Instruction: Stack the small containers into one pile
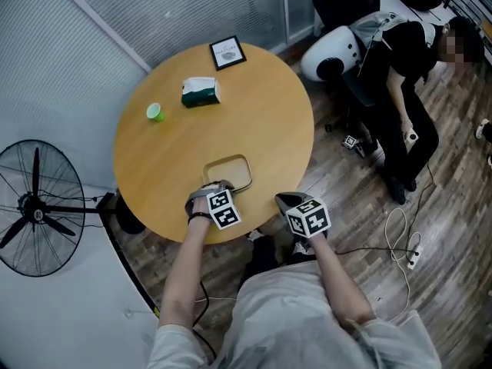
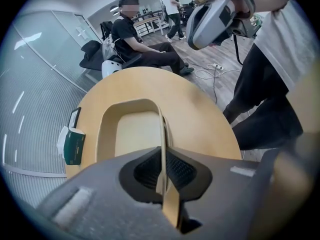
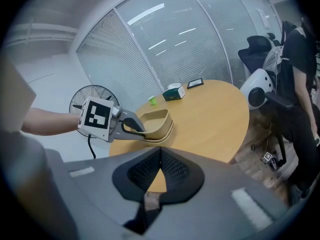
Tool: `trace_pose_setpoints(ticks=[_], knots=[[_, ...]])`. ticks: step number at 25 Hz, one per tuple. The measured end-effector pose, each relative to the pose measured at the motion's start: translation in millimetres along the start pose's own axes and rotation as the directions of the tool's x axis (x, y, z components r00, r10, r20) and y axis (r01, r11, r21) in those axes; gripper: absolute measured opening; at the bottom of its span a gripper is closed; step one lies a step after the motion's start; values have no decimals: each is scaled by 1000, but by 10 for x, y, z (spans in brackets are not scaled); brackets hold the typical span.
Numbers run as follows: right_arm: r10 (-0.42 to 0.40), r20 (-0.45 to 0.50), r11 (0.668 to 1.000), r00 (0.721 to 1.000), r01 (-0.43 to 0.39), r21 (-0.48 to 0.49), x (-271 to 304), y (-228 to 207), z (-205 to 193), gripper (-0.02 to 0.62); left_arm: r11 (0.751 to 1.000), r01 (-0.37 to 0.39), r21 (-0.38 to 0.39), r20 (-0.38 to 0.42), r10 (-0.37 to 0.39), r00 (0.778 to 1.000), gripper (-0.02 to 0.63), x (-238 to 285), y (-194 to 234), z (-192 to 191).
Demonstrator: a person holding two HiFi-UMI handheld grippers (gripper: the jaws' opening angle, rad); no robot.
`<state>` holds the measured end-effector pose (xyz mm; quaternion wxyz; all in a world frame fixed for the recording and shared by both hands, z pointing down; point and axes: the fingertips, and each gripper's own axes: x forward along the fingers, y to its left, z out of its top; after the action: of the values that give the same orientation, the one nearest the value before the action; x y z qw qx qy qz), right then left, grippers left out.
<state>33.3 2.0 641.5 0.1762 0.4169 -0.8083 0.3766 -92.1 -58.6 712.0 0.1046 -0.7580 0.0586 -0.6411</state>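
Observation:
A pile of nested tan containers rests on the round wooden table near its front edge. My left gripper is shut on the near wall of the top container, whose thin rim runs between the jaws of the left gripper. From the side, the pile shows layered rims, with the left gripper clamped on its near end. My right gripper hovers at the table's front edge, right of the pile, shut with nothing held.
At the far side of the table are a green-and-white tissue box, a small green cup and a framed sign. A floor fan stands left. A seated person and floor cables are at right.

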Motion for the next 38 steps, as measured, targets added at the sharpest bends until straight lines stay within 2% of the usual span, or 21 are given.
trace_pose_setpoints(ticks=[6,14,22,25,28,30,32,35,38], knots=[[-1,5,1000,1000,1,11,14,-43,45,0,999,42,-22,13,-42,999,23,14,-40,23],[9,7,1000,1000,-9,9,48,-10,55,0,996,82,-44,30,-81,996,80,-19,-97,38],[27,3,1000,1000,-27,-12,57,98,56,0,992,43,-119,67,-35,997,78,-187,-156,59],[42,1,999,999,-42,-26,68,165,58,0,984,14,-176,88,1,996,78,-305,-188,43],[48,6,998,999,-47,-44,62,206,46,0,966,-24,-258,111,55,992,78,-437,-233,44],[38,15,998,999,-37,-58,56,226,36,0,937,-46,-345,135,98,986,78,-539,-281,27],[31,24,997,999,-29,-70,58,246,27,0,888,-62,-455,164,152,975,78,-641,-320,-7],[38,25,996,999,-35,-85,44,284,-3,0,787,-69,-613,202,241,949,78,-780,-382,-50],[45,22,994,999,-42,-99,10,314,-49,0,677,-51,-734,219,308,926,78,-880,-451,-98]])
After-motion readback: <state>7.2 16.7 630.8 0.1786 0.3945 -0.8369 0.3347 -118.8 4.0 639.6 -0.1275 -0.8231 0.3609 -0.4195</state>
